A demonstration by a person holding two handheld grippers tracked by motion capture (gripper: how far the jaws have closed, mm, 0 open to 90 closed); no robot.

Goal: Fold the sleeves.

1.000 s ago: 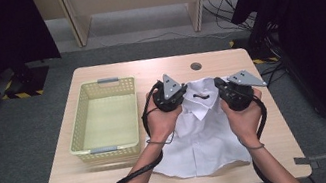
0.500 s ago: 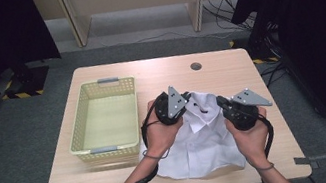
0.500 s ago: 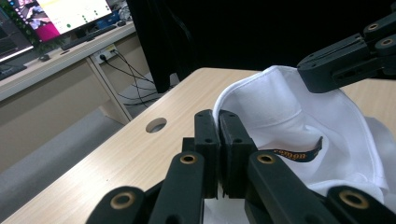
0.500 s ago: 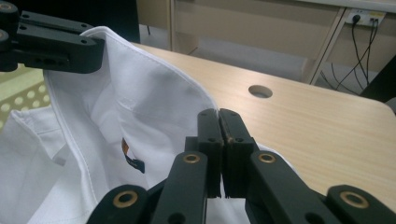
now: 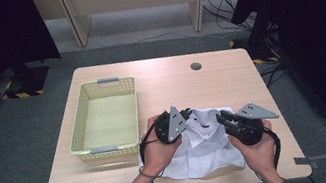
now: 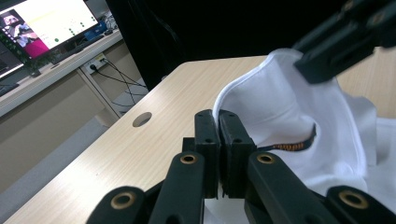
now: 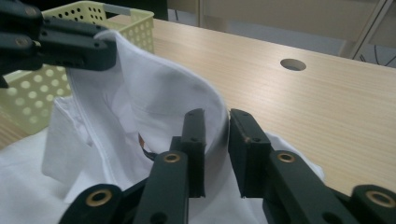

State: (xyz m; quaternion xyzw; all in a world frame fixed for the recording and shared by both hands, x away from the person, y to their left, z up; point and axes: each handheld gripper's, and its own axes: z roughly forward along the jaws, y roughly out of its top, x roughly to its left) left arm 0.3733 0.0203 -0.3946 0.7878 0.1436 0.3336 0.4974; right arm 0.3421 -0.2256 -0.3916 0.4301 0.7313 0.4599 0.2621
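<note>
A white shirt (image 5: 208, 152) lies crumpled on the near right part of the wooden table (image 5: 185, 85). My left gripper (image 5: 187, 114) is shut on the left side of its raised collar (image 6: 280, 100), its pads (image 6: 208, 126) pinching the fabric edge. My right gripper (image 5: 223, 119) is at the collar's right side. Its jaws have just been opening and now stand slightly apart, with the collar fold (image 7: 215, 116) loose between them and a gap beside the right pad (image 7: 240, 135). The left gripper (image 7: 105, 51) also shows holding the collar at the upper left of the right gripper view.
A pale yellow plastic basket (image 5: 110, 149) stands empty on the table's left half, close to the left hand. A round cable hole (image 5: 195, 66) sits near the far edge. The floor drops off around the table; cables trail from both grippers over the near edge.
Both hands have come toward the near edge and lower, bringing the collar with them. The right gripper's jaws have parted from the collar; the left stays clamped.
</note>
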